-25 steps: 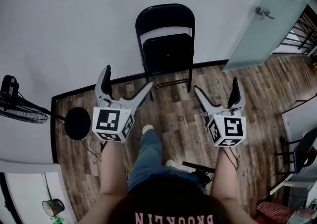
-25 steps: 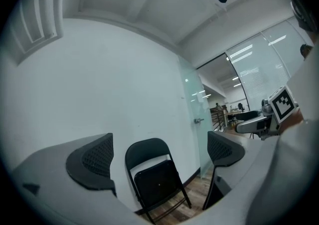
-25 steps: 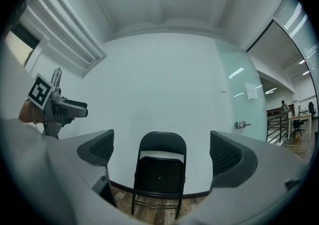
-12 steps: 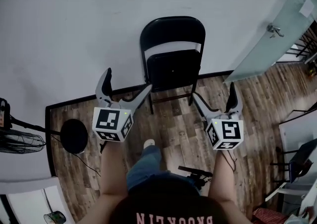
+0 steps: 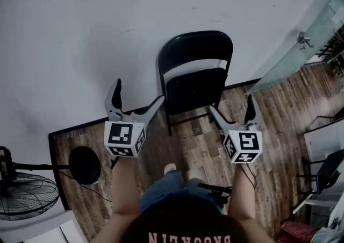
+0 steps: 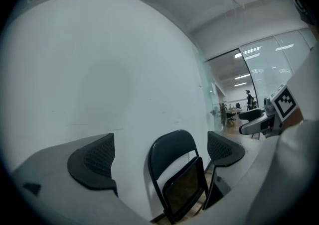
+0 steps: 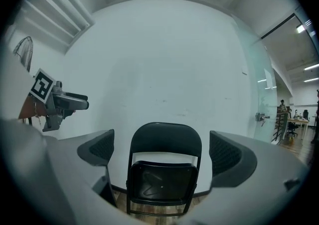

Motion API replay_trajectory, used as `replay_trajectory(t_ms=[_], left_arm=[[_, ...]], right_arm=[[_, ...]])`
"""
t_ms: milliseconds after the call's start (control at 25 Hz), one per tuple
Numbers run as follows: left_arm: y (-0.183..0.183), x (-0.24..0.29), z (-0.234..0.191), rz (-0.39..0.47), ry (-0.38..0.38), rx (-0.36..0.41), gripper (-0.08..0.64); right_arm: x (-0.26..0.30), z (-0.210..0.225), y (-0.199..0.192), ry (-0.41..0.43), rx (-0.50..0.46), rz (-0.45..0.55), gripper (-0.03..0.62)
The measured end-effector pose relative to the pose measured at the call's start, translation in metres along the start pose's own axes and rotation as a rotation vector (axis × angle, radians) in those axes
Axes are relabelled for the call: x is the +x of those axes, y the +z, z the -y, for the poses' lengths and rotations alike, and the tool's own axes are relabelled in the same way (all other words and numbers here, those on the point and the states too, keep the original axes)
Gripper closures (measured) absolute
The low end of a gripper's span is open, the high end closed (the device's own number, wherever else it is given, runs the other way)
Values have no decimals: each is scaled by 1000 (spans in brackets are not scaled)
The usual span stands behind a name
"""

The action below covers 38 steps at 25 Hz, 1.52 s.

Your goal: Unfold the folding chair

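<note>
- Since the folding chair stands folded against the wall, seat tipped up under its backrest, nothing is unfolded yet.
- Left gripper, jaws spread and empty, hovers short of the chair's left side.
- Right gripper, likewise spread and empty, hovers near its right side.
- Remaining: grasp it, swing the seat down.

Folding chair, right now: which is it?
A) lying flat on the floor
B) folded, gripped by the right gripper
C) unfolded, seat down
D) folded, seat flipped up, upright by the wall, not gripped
D: the folding chair stands upright by the wall with its seat flipped up, while the left gripper and right gripper are both open and short of it.
</note>
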<state>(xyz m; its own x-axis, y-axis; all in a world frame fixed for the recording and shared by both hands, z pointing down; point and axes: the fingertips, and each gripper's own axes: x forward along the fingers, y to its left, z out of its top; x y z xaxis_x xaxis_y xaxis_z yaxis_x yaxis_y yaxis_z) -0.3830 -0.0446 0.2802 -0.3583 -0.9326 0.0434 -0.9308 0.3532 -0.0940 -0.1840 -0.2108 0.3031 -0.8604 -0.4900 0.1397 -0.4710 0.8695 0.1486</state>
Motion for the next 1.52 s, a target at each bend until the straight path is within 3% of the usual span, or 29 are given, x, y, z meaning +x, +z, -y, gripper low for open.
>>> replay_trajectory(t_ms=[440, 880, 1080, 1280, 1520], left_arm=[[-34, 46, -13, -47, -80, -57, -9], [-44, 107, -21, -102, -62, -26, -8], [-52, 160, -25, -152, -54, -29, -8], [-76, 210, -24, -284, -87, -26, -3], [-98, 246, -31, -366, -66, -70, 78]], right_arm=[[51, -5, -33, -3, 3, -122, 21], [119, 19, -71, 91, -50, -197, 23], [149, 53, -104, 90, 87, -247, 23], [182, 84, -144, 100, 176, -316, 23], [214, 91, -184, 144, 280, -381, 23]])
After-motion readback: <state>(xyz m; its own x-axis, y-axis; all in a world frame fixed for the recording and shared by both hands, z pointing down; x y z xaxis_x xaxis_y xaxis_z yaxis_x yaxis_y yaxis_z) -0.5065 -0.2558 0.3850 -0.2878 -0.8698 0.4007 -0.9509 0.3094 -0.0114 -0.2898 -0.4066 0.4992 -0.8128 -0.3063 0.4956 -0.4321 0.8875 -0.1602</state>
